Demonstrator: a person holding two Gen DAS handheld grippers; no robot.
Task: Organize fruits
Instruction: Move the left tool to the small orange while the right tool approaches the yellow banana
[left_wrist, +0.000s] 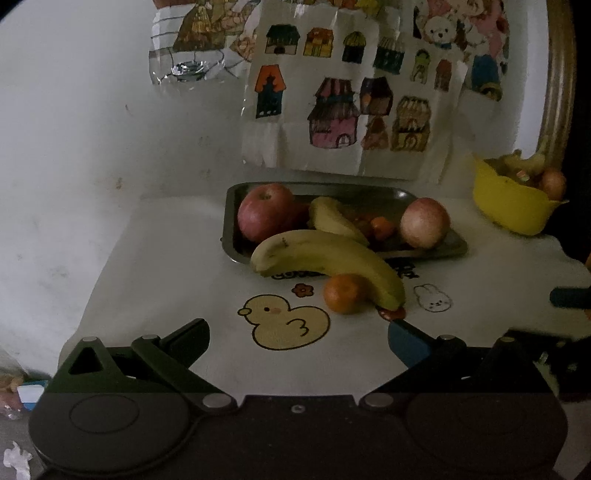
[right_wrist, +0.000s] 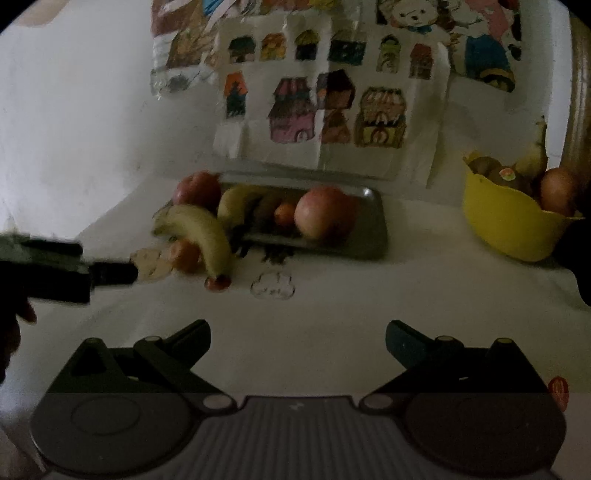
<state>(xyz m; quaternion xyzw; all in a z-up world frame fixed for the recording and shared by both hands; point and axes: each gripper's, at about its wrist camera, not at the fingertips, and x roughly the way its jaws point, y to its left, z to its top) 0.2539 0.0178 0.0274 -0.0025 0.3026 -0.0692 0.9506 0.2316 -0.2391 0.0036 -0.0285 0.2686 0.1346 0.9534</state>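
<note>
While both tongs, left (left_wrist: 298, 334) and right (right_wrist: 297, 334), hung spread and empty | banana (left_wrist: 328, 264) and orange (left_wrist: 342, 293) lay just before tray (left_wrist: 436, 249), banana's tip overlapping its rim | step: approach | next: pinch banana, lift into tray.

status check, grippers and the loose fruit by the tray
Left gripper open, empty. Right gripper open, empty. Banana and tangerine on table, banana end on metal tray rim. Nothing blocking.
</note>
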